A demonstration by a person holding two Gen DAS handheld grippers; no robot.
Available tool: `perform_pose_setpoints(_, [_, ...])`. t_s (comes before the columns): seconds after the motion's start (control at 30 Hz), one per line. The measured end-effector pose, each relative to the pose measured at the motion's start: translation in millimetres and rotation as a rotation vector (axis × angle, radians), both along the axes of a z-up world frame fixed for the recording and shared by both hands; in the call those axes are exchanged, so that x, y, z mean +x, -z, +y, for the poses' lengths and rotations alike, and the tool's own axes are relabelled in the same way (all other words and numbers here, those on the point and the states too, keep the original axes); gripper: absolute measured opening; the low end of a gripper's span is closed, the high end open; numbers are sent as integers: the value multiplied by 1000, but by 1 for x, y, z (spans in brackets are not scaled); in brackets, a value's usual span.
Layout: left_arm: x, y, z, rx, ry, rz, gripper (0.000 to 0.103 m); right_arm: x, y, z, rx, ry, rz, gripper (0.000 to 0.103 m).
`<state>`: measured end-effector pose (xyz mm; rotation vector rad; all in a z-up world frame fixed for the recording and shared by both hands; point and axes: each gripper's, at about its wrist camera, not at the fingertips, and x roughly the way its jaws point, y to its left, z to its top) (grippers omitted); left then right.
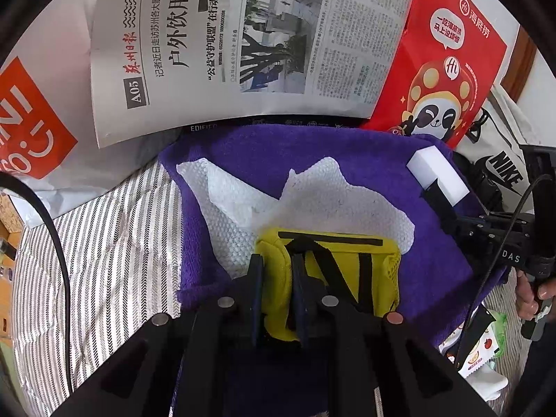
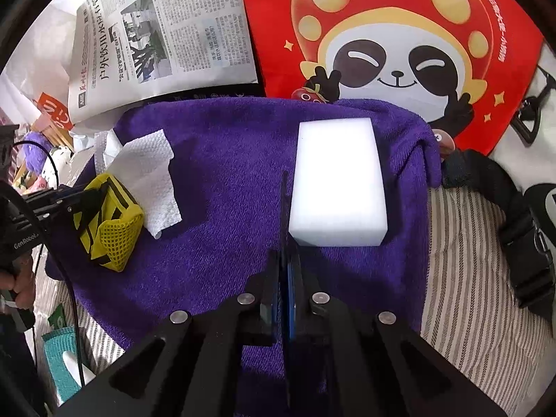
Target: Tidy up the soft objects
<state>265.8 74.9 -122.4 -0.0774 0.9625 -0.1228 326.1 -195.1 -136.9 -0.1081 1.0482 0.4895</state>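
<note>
From my left wrist view, a striped sheet covers the surface, and a purple towel lies spread on it. Beyond the towel's far edge sit a newspaper and a red bag printed with a panda. A paper towel lies crumpled on the towel's middle. My left gripper has its jaws pinched on the left side of a yellow pouch, which rests on the towel over the paper towel's near edge, its long axis running left to right. At the towel's far right corner a white sponge lies with my right gripper touching its near end.

From my right wrist view, the sponge lies on the towel right of its middle, long axis pointing away toward the red bag. My right gripper has its jaws pressed together on nothing, tips just left of the sponge's near corner. The pouch sits at the towel's left edge, held by my left gripper.
</note>
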Motion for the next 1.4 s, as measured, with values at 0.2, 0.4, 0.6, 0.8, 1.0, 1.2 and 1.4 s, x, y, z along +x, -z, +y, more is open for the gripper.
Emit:
perform_pose_setpoints(0.2, [-6, 2, -3, 14, 4, 39, 31, -6, -7, -4, -6, -6, -8, 50])
perform_pose_setpoints(0.4, [-22, -7, -4, 27, -7, 37, 38, -20, -27, -11, -8, 28, -60, 50])
perform_pose_setpoints(0.6, [-48, -26, -8, 44, -1, 5, 41, -53, -57, -17, -10, 42, -111, 50])
perform_pose_setpoints(0.8, [-82, -38, -17, 40, 27, -19, 43, -104, -76, -20, 15, 26, -133, 50])
perform_pose_setpoints(1.0, [-116, -41, -19, 27, 42, -19, 43, -149, -65, -20, 46, 12, -88, 50])
perform_pose_setpoints(1.2, [-140, -38, -16, 21, 41, -9, 44, -184, -43, -7, 77, -28, -25, 51])
perform_pose_setpoints(1.4, [-159, -38, -14, 26, 32, -14, 44, -190, -31, 21, 69, -77, 13, 51])
